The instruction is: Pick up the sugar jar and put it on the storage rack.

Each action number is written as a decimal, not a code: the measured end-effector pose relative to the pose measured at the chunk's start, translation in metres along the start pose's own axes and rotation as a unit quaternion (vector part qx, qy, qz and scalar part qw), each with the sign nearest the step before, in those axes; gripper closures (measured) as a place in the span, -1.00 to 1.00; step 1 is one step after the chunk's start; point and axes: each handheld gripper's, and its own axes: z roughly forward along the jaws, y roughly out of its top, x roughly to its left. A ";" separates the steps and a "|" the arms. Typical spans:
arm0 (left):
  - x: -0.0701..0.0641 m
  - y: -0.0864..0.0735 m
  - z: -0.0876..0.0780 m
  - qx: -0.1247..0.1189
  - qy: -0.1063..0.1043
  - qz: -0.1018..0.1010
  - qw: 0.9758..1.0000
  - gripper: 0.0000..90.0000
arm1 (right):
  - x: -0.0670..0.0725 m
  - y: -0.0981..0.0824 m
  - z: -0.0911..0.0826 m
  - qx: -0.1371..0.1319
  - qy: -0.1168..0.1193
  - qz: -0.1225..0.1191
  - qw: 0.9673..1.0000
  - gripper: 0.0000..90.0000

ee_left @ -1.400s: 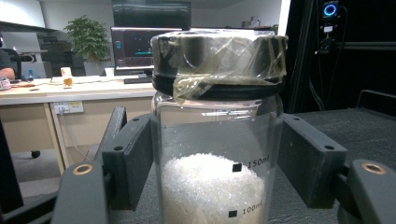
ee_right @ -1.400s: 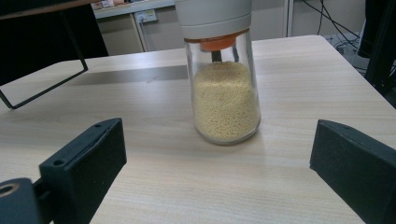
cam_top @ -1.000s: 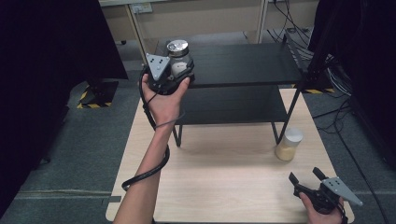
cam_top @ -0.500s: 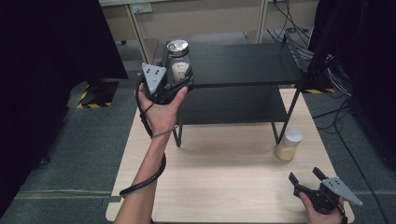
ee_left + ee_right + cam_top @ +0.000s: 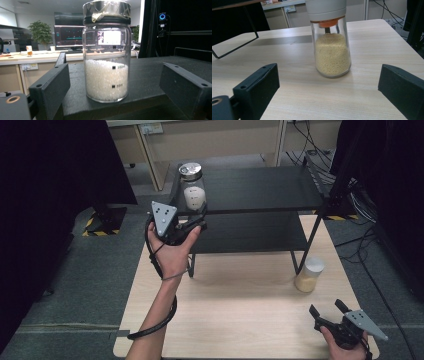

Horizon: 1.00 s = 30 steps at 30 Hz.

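A clear glass jar of white granules with a foil-wrapped lid stands at the left front corner of the black rack's top shelf. My left gripper is just in front of and below it, open; its jaws have just been opening and nothing is between them. In the left gripper view the jar stands upright beyond the wide jaws of my left gripper. A jar of yellow granules with a white cap stands on the wooden table. My right gripper is open, a short way in front of that jar.
The rack has a lower shelf and thin metal legs standing on the table. Beyond the table are grey floor, desks and cables. Dark curtains hang at the left and right.
My left gripper has let go of the white-granule jar, drawing back and down off the top shelf with its jaws wider. The jar stays on the shelf. My right gripper has not moved.
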 end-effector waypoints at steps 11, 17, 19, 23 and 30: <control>-0.002 -0.022 -0.020 -0.005 -0.016 0.015 1.000 -0.80 | 0.000 0.000 0.000 -0.001 -0.001 0.000 1.000 -0.92; -0.004 -0.036 -0.032 -0.007 -0.024 0.018 1.000 -0.80 | 0.001 0.000 0.000 0.000 -0.001 -0.001 1.000 -0.92; -0.003 -0.039 -0.035 -0.006 -0.031 0.012 0.999 -0.80 | 0.000 0.000 0.000 0.000 -0.001 0.000 1.000 -0.92; -0.005 -0.047 -0.042 -0.008 -0.037 0.008 0.999 -0.80 | 0.001 0.000 0.000 0.001 -0.001 -0.002 1.000 -0.92; -0.006 -0.058 -0.053 -0.007 -0.046 0.006 0.999 -0.80 | 0.001 0.000 0.000 0.000 -0.001 0.000 1.000 -0.92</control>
